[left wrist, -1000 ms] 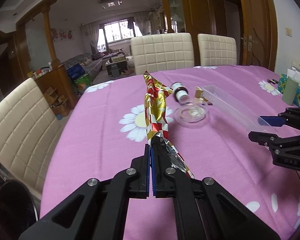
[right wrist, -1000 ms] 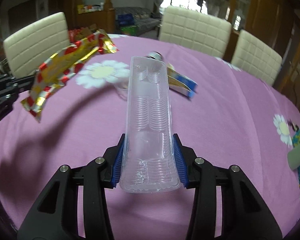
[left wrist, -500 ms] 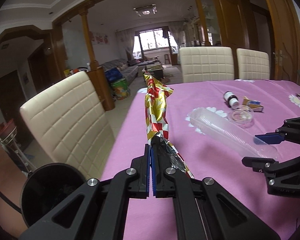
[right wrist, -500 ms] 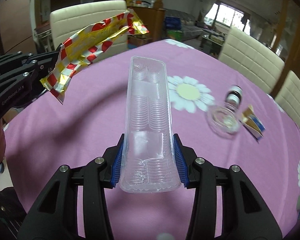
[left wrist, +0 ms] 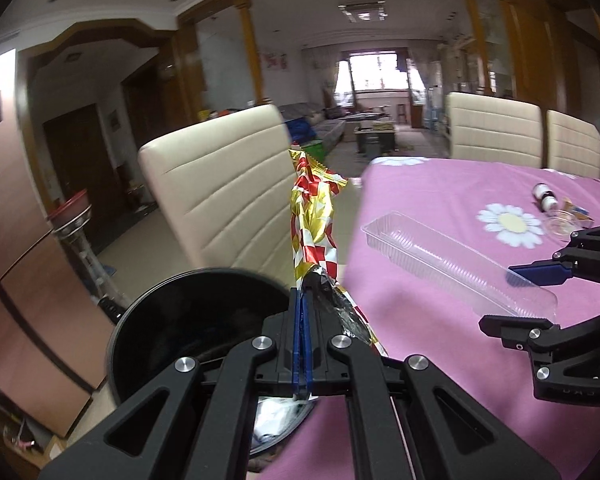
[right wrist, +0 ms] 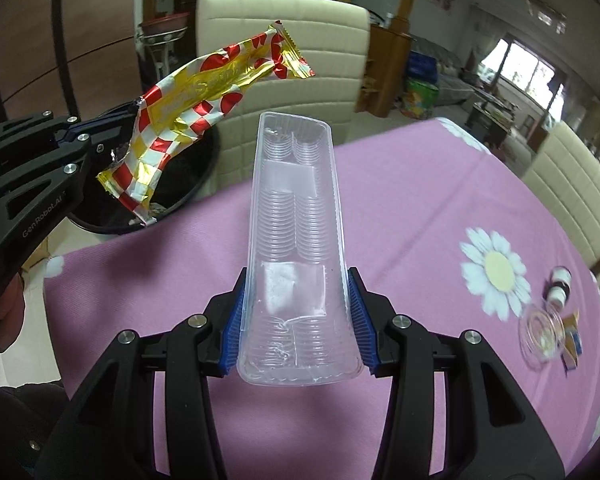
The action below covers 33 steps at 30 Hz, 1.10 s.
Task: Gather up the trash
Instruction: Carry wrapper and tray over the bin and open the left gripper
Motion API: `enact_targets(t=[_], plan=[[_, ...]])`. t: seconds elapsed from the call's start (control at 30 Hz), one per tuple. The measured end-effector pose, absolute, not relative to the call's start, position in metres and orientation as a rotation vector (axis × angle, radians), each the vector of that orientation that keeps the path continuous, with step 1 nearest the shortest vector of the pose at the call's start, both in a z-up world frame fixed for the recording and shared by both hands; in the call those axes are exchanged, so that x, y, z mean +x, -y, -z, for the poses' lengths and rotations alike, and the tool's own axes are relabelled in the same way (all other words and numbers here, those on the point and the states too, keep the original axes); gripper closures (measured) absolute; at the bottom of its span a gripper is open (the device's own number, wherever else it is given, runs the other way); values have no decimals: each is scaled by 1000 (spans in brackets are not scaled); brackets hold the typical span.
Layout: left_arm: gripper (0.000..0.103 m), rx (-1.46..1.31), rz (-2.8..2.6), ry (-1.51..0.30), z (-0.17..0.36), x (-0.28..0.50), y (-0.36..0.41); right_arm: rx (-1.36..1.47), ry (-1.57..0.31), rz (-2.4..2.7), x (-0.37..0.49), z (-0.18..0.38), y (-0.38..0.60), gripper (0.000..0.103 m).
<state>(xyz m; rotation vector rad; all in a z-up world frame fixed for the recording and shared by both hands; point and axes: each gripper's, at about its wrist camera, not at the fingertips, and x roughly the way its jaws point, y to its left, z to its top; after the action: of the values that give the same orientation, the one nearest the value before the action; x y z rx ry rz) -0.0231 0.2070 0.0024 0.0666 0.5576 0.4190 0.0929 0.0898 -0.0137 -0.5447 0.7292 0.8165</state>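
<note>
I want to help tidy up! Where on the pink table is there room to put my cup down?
Bare cloth runs along the table edge nearest the black bin, and under the clear plastic tray, left of the big daisy. It is crowded beyond the daisy: a small bottle, a glass dish and a little box sit bunched together.

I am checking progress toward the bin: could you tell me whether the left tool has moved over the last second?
Yes. The left tool, shut on the wrapper, swung left off the purple table and now sits over the black bin.
</note>
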Motion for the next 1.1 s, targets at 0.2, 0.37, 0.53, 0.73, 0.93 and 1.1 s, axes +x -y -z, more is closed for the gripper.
enact_targets(t=[0.2,0.37,0.53,0.73,0.93,1.1], plan=[[101,49,-484,-575,4,-43,-235,-582,-729,-873,82,14,-131,55],[101,48,-525,-577,8,-53,-249,-611,-721,-909,70,15,-157,55],[101,34,-564,-576,8,-62,-264,-633,-710,-935,65,14,-173,55],[101,0,-589,-595,13,-67,-278,-648,-698,-950,58,14,-190,55],[97,-110,-549,-654,17,-70,-298,-660,-693,-955,55,14,-198,55],[16,-163,-552,-577,16,-85,-305,-667,-691,-958,56,15,-203,55]])
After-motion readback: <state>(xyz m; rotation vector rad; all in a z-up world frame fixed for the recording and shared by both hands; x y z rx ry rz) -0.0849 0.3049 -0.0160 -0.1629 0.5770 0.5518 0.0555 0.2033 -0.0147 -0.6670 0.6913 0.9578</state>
